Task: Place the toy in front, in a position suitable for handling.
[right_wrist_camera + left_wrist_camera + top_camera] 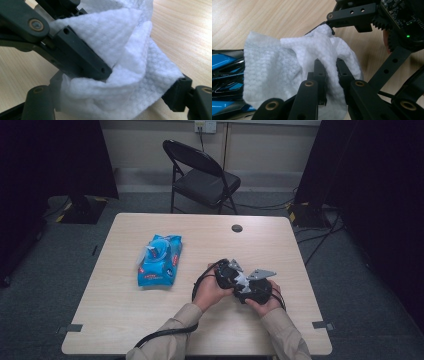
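White cloth: a wet wipe (294, 67) with a woven, dimpled texture hangs bunched between the two grippers, above the table and clear of it.
Left gripper (329, 68): its jaws stand narrow and pinch a fold of the wipe, with most of the sheet spreading off to one side of them.
Right gripper (140, 82): its jaws stand wide, with the crumpled wipe filling the gap between them; one far pad (178, 93) touches the cloth's edge.
Left gripper view adds: the other gripper's jaw tip meets the wipe's upper corner just beyond the left jaws; a bare circuit board with a small green light (408, 36) sits on that gripper; a strip of blue and black packet (224, 75) lies to one side of the jaws.
Right gripper view adds: the left gripper's jaw lies across the wipe, pressed into a crease, close in front of the right jaws.
High view adds: both hands held close together, left hand (209, 292) and right hand (265, 305), with the grippers nose to nose; the wipe itself is too small to make out there.
Packet: blue wipes pack (160, 260) lying flat, well apart from the jaws, on the left gripper's side.
Writing: red and white marks on the pack, too small to read.
Table (125, 305): pale wood grain, with a dark round grommet (237, 228) near its far edge.
Beyond the table: black folding chair (202, 175).
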Demonstrator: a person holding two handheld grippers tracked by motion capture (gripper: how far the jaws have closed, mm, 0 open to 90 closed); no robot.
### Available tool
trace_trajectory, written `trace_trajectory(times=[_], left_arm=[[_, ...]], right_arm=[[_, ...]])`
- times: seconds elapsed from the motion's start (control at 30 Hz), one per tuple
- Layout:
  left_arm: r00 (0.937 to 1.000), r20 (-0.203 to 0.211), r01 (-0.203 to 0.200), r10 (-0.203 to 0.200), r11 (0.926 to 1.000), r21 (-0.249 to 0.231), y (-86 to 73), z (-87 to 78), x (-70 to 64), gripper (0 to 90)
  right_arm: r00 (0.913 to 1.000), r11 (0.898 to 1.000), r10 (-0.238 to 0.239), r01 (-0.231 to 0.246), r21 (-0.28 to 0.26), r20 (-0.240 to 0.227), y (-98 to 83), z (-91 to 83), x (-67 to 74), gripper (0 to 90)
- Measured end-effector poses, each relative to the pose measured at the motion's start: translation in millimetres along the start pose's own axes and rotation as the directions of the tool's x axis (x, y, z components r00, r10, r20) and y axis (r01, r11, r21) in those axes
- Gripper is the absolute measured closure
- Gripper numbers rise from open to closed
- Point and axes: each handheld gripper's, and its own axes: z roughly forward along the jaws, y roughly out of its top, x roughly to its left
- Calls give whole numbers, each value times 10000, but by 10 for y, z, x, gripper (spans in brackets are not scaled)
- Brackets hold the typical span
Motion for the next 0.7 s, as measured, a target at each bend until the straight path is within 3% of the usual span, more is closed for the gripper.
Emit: trace_trajectory(times=[0.27,0.5,0.7], left_arm=[[9996,-85,264,-266,9996,-132,-22,-53,50,821],[9974,-610,375,-371,9993,58,-45,-176,179,823],[9956,-803,505,-493,9986,129,-72,-245,266,823]], right_arm=[[10000,10000,12,-12,-4,7,0,0,2,253],[10000,10000,0,0,-2,3,0,-1,1,253],[10000,10000,-4,4,3,2,0,-1,1,253]])
